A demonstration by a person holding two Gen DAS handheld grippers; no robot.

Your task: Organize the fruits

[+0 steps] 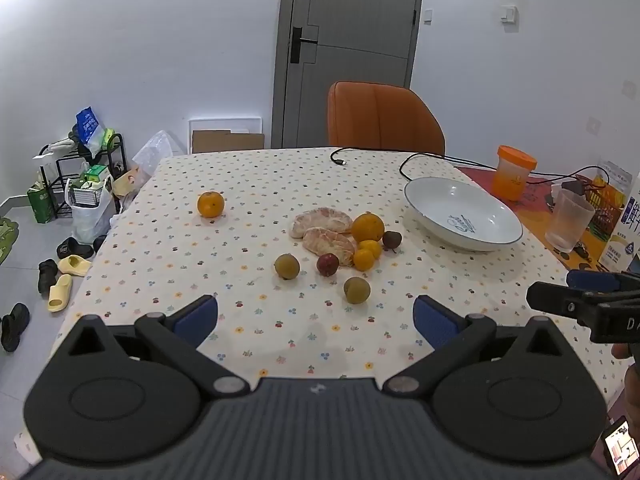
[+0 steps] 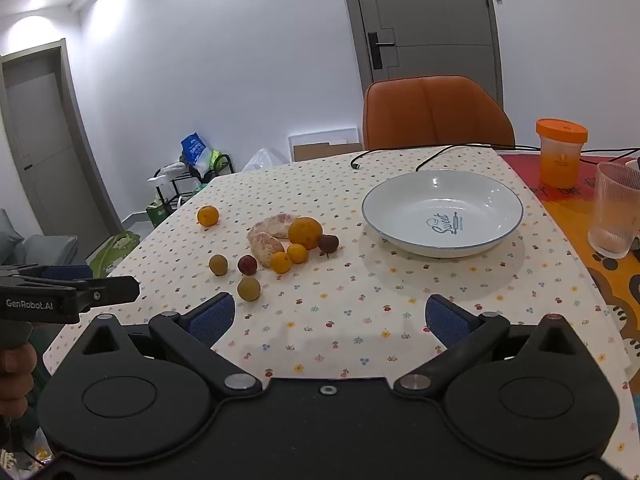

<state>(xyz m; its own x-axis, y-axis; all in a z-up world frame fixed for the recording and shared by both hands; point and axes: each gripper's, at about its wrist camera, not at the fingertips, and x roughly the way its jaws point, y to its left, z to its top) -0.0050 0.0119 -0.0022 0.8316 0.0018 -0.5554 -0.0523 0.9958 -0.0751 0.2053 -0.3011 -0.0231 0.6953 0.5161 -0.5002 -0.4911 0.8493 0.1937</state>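
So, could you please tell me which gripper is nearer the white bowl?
Right. The right gripper faces the white bowl almost directly; the left gripper sits further left, facing the fruit.

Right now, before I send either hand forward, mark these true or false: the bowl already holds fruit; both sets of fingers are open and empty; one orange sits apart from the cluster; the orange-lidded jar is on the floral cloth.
1. The white bowl holds fruit. False: it is empty.
2. The left gripper and right gripper are open and empty. True.
3. A lone orange sits apart from the fruit cluster. True.
4. The orange-lidded jar stands on the floral tablecloth. False: it stands on the red mat beyond it.
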